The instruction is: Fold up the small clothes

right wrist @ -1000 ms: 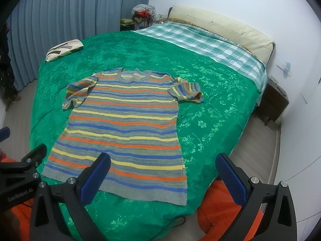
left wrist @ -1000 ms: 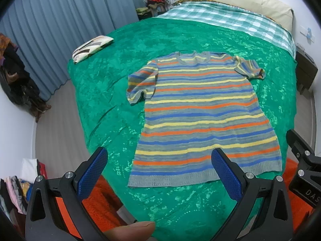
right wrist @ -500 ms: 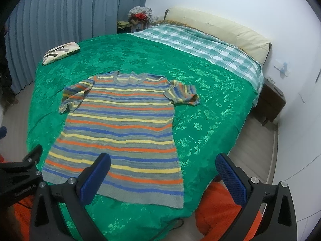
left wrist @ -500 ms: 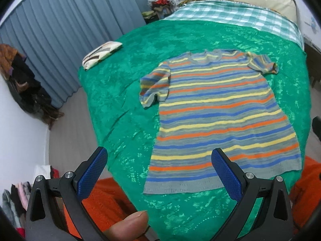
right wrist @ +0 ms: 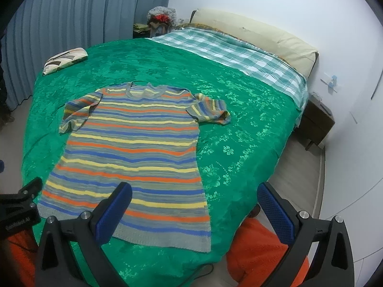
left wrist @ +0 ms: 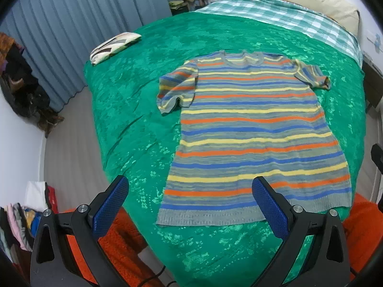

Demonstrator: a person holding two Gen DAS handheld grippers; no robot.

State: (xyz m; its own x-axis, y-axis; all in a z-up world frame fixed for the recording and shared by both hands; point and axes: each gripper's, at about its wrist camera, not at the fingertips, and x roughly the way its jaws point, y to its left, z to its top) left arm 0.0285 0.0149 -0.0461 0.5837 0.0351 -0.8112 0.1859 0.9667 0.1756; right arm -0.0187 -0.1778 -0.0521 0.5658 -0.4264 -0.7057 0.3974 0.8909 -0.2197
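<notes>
A short-sleeved knit top [left wrist: 249, 129] with grey, blue, orange and yellow stripes lies flat and face up on the green bedspread [left wrist: 134, 110], neck away from me, hem toward me. It also shows in the right wrist view [right wrist: 134, 157]. My left gripper [left wrist: 189, 203] is open and empty, held above the hem near its left corner. My right gripper [right wrist: 195, 209] is open and empty, above the hem's right corner. Both are clear of the cloth. The left gripper's body [right wrist: 19, 205] shows at the left edge of the right wrist view.
A folded patterned cloth [left wrist: 115, 47] lies at the bed's far left corner. A green checked sheet [right wrist: 229, 50] and a cream pillow [right wrist: 258, 31] are at the head. A dark nightstand [right wrist: 316, 122] stands right of the bed. Blue curtains [left wrist: 71, 24] hang left. Clothes pile [left wrist: 16, 224] on the floor.
The left gripper has drifted left, so the top sits further right in its view. The right gripper has shifted slightly. Both stay open and empty; the top has not moved.
</notes>
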